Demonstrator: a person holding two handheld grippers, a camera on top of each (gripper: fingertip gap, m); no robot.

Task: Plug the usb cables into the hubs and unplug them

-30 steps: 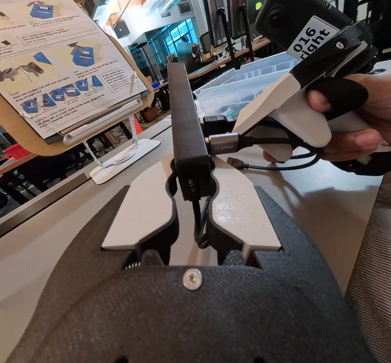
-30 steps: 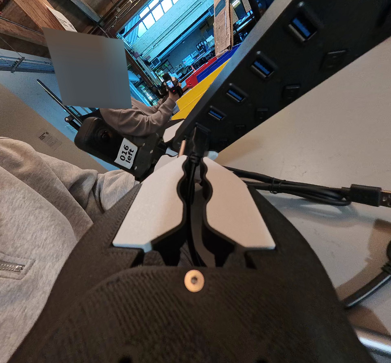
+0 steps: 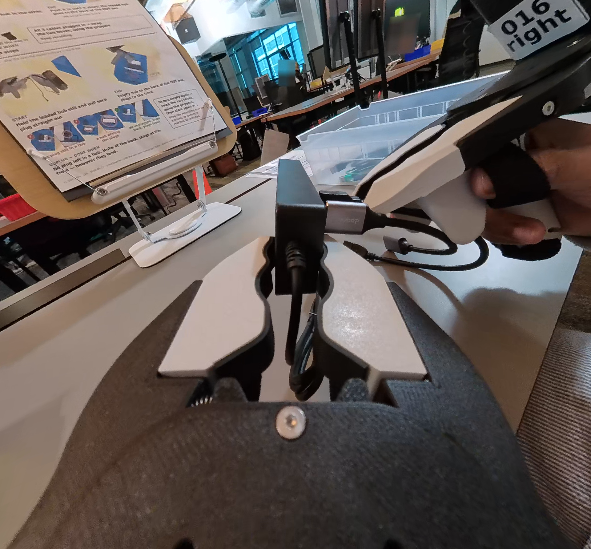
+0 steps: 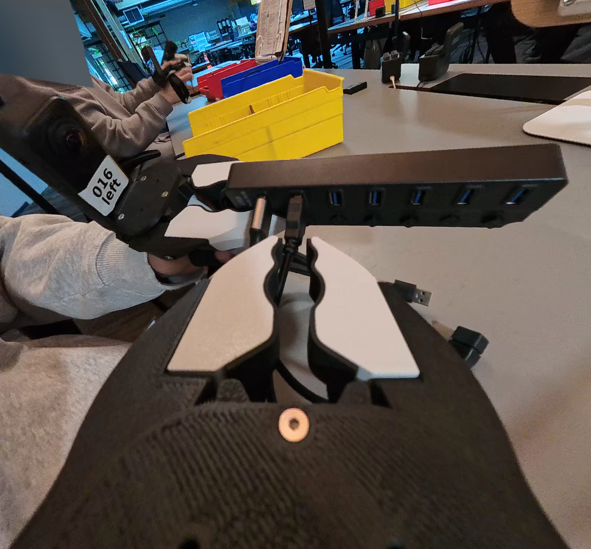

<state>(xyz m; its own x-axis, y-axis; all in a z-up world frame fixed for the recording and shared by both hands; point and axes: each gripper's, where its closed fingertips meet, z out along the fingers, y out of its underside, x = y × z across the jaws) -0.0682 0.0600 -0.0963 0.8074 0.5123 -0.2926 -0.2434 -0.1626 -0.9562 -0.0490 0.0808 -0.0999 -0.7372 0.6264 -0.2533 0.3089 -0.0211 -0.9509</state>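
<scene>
Two pairs of white-and-black tongs are working on one long black plastic USB hub [image 4: 396, 181], which is being held up off the pale grey desk [image 4: 479, 271]. Nearest in the left wrist view, the left tongs [image 3: 295, 273] are clamping narrowly on the hub's [image 3: 299, 213] near end, with the hub's own black power cable [image 3: 294, 309] hanging down between the fingers. In the right wrist view, the right tongs [image 4: 291, 255] are standing slightly parted around a thin black USB cable [image 4: 283, 273] whose ribbed black plug [image 4: 295, 213] is sitting in the hub's second port; whether the pads are actually pressing the cable I cannot tell. Just beside that plug, a silver metal plug [image 3: 347, 217] is sitting in the first port, its dark cable looping down toward the desk. Five blue-tongued ports are showing open along the rest of the hub's face. On the desk near the right tongs, a loose black plug with a bare metal tip [image 4: 412, 292] is lying flat. Farther off, a yellow plastic bin [image 4: 271, 117] is standing on the desk, a clear plastic tray [image 3: 367, 137] is lying behind the hub, and a wooden document stand holding a printed sheet [image 3: 96, 85] is standing to the left.
</scene>
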